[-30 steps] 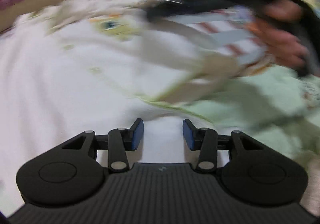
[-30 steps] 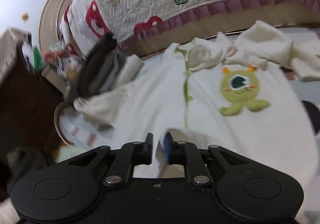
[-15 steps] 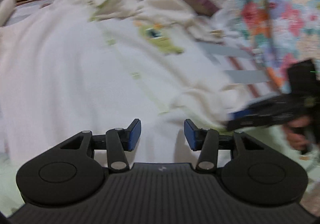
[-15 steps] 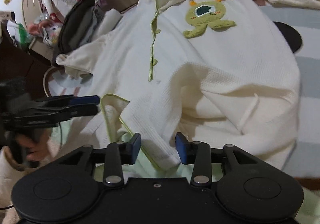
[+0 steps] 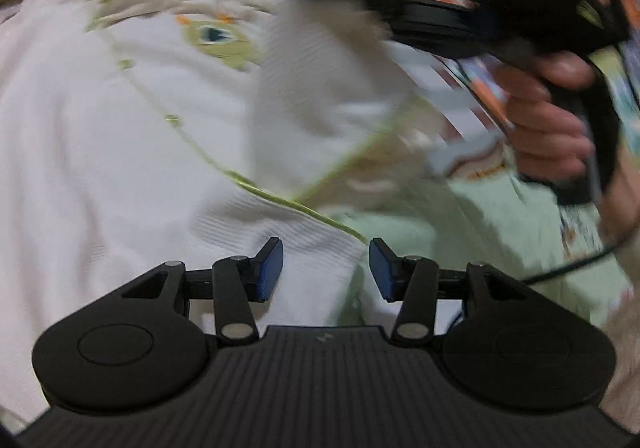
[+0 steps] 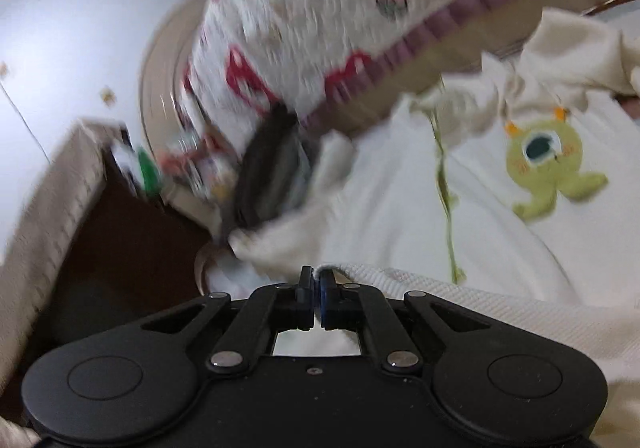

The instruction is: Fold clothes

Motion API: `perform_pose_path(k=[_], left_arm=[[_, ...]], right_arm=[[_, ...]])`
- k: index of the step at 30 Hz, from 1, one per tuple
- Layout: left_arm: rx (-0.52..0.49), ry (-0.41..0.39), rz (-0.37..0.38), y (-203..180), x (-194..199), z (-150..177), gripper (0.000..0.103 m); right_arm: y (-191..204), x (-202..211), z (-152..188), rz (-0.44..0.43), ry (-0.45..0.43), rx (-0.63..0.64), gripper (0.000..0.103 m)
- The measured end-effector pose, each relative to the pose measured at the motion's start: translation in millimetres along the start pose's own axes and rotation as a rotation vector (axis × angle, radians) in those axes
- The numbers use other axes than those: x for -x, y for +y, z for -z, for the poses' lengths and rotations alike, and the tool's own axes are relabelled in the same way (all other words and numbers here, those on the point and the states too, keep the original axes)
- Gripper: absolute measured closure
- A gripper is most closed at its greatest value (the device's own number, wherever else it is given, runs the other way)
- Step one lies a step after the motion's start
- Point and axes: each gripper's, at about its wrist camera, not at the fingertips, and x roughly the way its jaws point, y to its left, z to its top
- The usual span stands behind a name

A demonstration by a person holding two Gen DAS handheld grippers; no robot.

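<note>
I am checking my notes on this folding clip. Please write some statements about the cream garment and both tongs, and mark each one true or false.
1. The right tongs are closed on a fold of the cream garment. True; their jaws have just been closing and cloth sits between them.
2. The left tongs grip the garment's hem. False: the jaws stand apart, pressing on nothing, with the green-trimmed edge just beyond them.
3. The garment carries a green one-eyed monster patch. True.
4. The garment's edging is red. False: it is green.
5. In the left wrist view, a hand holds the other tool by its handle. True.
</note>
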Motion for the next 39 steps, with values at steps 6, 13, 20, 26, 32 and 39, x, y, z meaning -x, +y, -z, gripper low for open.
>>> perform_pose_path(k=[6,13,20,26,32,39], left_arm=[[0.113,0.003,-0.124,33,-9,3,0.055],[0.069,0.014,-0.302,31,-13,-3,0.067],[0.149,0.029,-0.34,53,-4,0,0.067],[0.035,0.044,-0.337,13,32,2,0.064],[-0.164,0.069,-0.176,-49,53,27,0.062],[-0.365,0.275,-0.331,-69,-3,76,0.058]], right_arm=[[1,-6,15,0.318,0.071,0.224,0.079],[-8,16,53,0.342,0.18,0.309,0.074],[5,-13,76,0.356,0.429,0.556,0.067],[4,-41,82,0.406,0.521,0.677,0.056],[-2,3,85,0.322,0.35,0.455,0.099],[18,69,116,0.301,0.26,0.341,0.099]])
